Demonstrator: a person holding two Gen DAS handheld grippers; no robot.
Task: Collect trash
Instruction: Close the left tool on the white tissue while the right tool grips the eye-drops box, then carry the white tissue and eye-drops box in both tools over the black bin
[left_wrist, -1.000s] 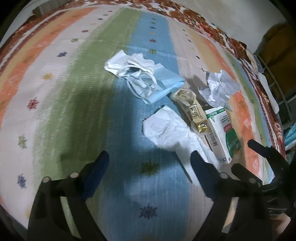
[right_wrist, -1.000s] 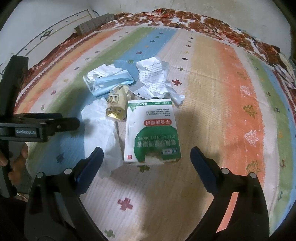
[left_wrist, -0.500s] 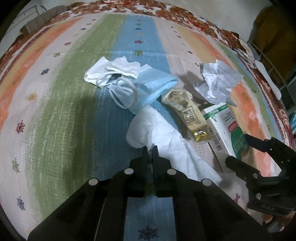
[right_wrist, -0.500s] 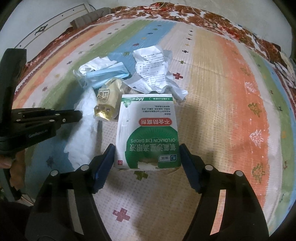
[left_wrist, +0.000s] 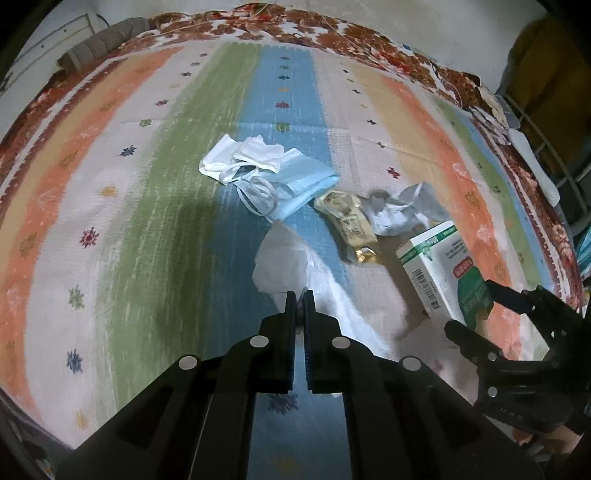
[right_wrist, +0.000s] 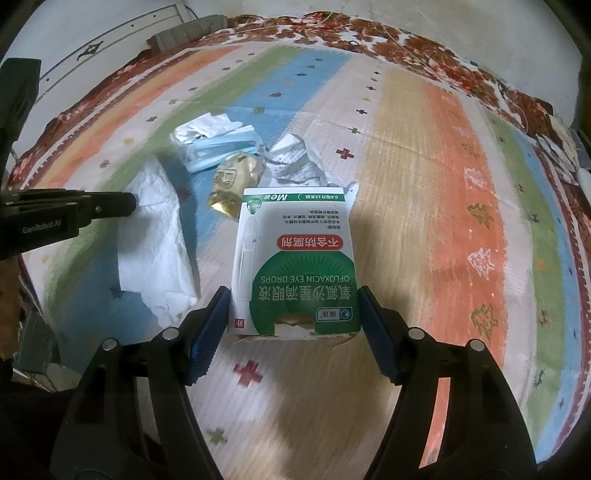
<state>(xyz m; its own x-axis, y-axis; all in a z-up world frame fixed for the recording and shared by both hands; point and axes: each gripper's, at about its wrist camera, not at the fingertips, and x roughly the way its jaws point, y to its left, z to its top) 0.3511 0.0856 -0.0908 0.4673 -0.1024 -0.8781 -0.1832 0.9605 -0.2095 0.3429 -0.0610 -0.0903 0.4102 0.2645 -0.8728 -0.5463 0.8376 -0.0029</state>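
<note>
My left gripper (left_wrist: 300, 295) is shut, its tips at the edge of a crumpled white tissue (left_wrist: 295, 266); whether it pinches the tissue is unclear. It shows from the side in the right wrist view (right_wrist: 129, 202) over the tissue (right_wrist: 155, 254). My right gripper (right_wrist: 293, 321) is shut on a green-and-white eye-drops box (right_wrist: 295, 262), also seen tilted in the left wrist view (left_wrist: 443, 269). Blue face masks (left_wrist: 273, 177), a gold wrapper (left_wrist: 349, 223) and crumpled paper (left_wrist: 402, 212) lie on the striped mat (left_wrist: 147, 206).
A rolled grey cloth (left_wrist: 99, 42) lies at the mat's far left corner. A wire rack (left_wrist: 546, 147) and yellow fabric stand to the right. A white wall panel (right_wrist: 92, 40) runs behind the mat.
Both grippers closed: the left shut at the tissue's edge, the right closed onto the eye-drops box, which now looks tilted up. Both moved forward toward the trash.
</note>
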